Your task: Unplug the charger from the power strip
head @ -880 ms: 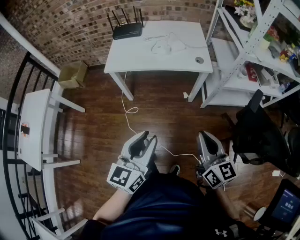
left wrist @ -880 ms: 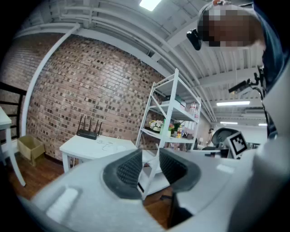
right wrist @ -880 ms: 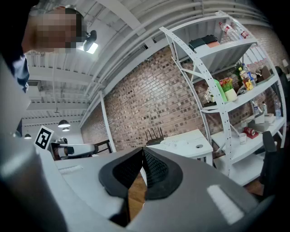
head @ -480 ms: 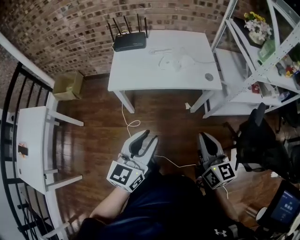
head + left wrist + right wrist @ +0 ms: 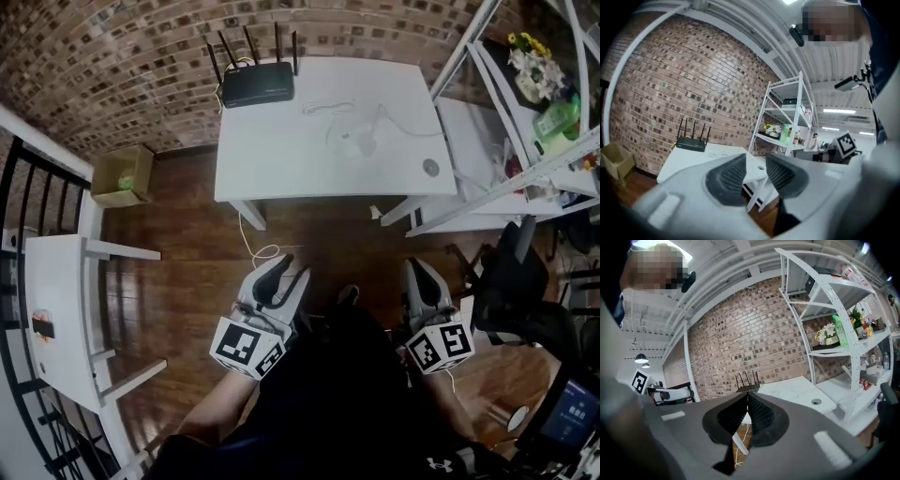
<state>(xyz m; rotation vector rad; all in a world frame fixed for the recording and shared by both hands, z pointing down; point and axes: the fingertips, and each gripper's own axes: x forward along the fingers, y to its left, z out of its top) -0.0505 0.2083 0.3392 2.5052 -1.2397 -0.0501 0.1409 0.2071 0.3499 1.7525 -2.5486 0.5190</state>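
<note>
A white table stands against the brick wall ahead. On it lie a black router and a small white charger-like block with loose white cables; I cannot make out a power strip. My left gripper hangs open over the wooden floor, well short of the table, with nothing between its pads. My right gripper is level with it and shut on nothing, its pads pressed together. Both gripper views look toward the table and the router.
A white cable drops from the table and loops on the floor. A cardboard box sits at the left, a small white table nearer left. White shelving and a black chair stand at the right.
The view has moved closer to the table, which now sits larger and nearer. Both grippers keep their places in the view, the left still open and the right still shut.
</note>
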